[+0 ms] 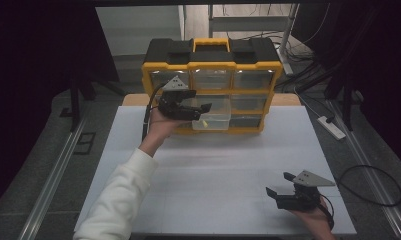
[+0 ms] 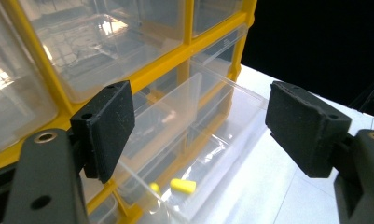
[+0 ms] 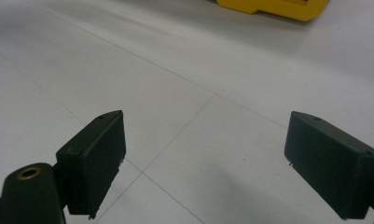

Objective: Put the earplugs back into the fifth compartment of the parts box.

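A yellow and black organizer box (image 1: 211,65) with clear drawers stands at the far side of the white table (image 1: 213,170). One clear drawer (image 1: 214,114) in its middle column is pulled out. Inside that drawer (image 2: 208,140) lie small yellow earplugs (image 2: 182,186). My left gripper (image 1: 204,111) hovers open at the drawer's left front, its jaws wide apart and nothing between them. In the left gripper view the left gripper (image 2: 198,126) looks down into the drawer. My right gripper (image 1: 279,184) rests open near the table's front right; in its own view the right gripper (image 3: 203,158) faces bare table.
A yellow corner of the box (image 3: 273,7) shows at the top of the right gripper view. A white power strip (image 1: 331,127) and cables lie on the floor to the right of the table. A metal rail (image 1: 53,175) runs along the floor on the left.
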Demonstrator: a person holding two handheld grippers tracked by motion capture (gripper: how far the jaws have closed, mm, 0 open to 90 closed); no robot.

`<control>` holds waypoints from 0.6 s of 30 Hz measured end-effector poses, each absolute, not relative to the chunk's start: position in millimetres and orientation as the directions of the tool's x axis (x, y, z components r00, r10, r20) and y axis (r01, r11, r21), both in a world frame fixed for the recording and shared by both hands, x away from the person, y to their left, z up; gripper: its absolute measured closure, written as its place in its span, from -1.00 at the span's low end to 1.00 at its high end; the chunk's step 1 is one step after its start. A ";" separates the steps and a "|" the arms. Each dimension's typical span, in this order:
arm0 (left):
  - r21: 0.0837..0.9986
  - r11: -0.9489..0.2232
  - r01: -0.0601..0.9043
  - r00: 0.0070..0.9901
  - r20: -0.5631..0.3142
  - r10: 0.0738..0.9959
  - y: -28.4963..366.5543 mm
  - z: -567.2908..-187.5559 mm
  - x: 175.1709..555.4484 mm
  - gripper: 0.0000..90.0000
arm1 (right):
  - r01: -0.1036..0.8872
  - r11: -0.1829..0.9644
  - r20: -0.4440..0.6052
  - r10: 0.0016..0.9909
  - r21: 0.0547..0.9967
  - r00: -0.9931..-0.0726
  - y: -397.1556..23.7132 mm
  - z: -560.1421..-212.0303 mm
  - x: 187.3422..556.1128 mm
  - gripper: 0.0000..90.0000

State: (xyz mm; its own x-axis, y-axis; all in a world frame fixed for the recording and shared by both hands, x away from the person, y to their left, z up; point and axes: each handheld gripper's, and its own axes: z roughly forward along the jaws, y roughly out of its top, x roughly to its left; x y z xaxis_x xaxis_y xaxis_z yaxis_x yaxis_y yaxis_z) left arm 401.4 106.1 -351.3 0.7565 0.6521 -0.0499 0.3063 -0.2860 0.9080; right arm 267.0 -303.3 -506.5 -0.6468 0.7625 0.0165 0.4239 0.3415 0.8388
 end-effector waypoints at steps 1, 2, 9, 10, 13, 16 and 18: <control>0.908 -0.287 0.305 0.758 -0.048 0.651 107.7 -351.6 398.5 -0.48 | 0.424 0.337 0.019 0.764 0.840 -0.645 -303.7 -506.4 266.9 -0.71; 0.907 -0.295 0.300 0.760 -0.040 0.649 110.6 -352.5 393.1 -0.49 | 0.425 0.337 0.020 0.764 0.840 -0.645 -303.8 -506.3 266.9 -0.71; 0.906 -0.319 0.279 0.762 -0.007 0.647 128.3 -362.4 363.3 -0.50 | 0.423 0.347 0.014 0.759 0.837 -0.651 -302.2 -507.1 268.7 -0.71; 0.906 -0.321 0.277 0.762 -0.004 0.648 132.3 -366.0 356.7 -0.50 | 0.423 0.347 0.014 0.759 0.837 -0.651 -302.2 -507.1 268.7 -0.71; 0.905 -0.326 0.272 0.758 0.007 0.652 143.8 -380.1 336.7 -0.52 | 0.422 0.345 0.015 0.760 0.838 -0.650 -302.4 -506.9 268.3 -0.71; 0.904 -0.328 0.276 0.757 0.006 0.653 150.5 -390.6 324.4 -0.52 | 0.422 0.345 0.013 0.761 0.839 -0.649 -302.3 -506.7 267.7 -0.71; 0.901 -0.331 0.282 0.751 0.008 0.660 158.6 -403.7 311.1 -0.53 | 0.422 0.347 0.011 0.762 0.837 -0.648 -302.1 -506.8 267.5 -0.70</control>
State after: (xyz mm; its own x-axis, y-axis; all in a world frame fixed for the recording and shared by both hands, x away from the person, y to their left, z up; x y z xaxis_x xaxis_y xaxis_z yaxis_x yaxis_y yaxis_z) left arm 311.1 158.6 -403.7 0.7512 0.6600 0.0077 0.2818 -0.3312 0.9005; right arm 267.5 -302.1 -506.8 -0.6480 0.7616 0.0114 0.4224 0.3468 0.8374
